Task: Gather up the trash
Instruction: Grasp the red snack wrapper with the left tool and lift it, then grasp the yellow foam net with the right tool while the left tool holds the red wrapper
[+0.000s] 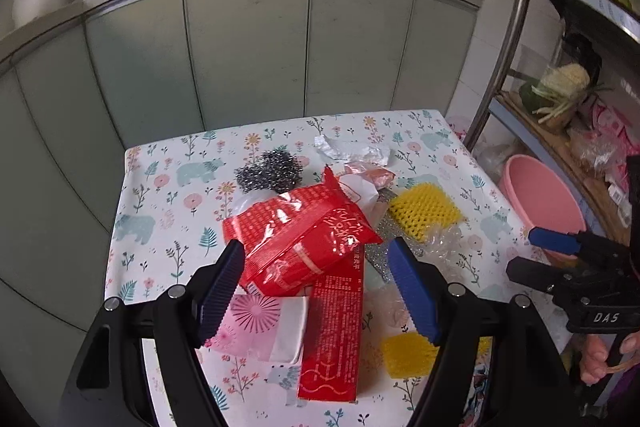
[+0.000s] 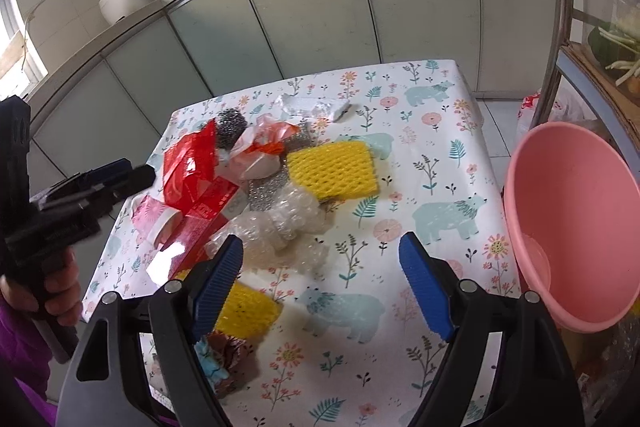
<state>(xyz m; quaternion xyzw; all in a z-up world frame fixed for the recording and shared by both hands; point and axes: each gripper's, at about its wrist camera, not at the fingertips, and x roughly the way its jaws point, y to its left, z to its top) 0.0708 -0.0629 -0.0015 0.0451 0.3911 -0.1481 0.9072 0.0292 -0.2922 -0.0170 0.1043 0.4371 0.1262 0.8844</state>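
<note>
A heap of trash lies on the floral table [image 1: 160,195]: a red snack bag [image 1: 296,231], a red carton [image 1: 332,331], a steel scourer [image 1: 268,169], yellow foam nets [image 1: 424,211] [image 2: 334,167], bubble wrap [image 2: 280,223], a white wrapper [image 2: 312,105] and a pink packet [image 1: 252,319]. My left gripper [image 1: 320,287] is open, its fingers on either side of the red bag and carton, just above them. My right gripper [image 2: 324,287] is open and empty over the table's near right part, with a second yellow net [image 2: 248,311] by its left finger. A pink basin [image 2: 576,219] stands at the table's right.
Grey cabinets [image 1: 248,47] with a counter and pans stand behind the table. A metal shelf rack [image 1: 516,27] with vegetables and bags is at the right. A brown and blue crumpled wrapper [image 2: 224,359] lies near the front edge.
</note>
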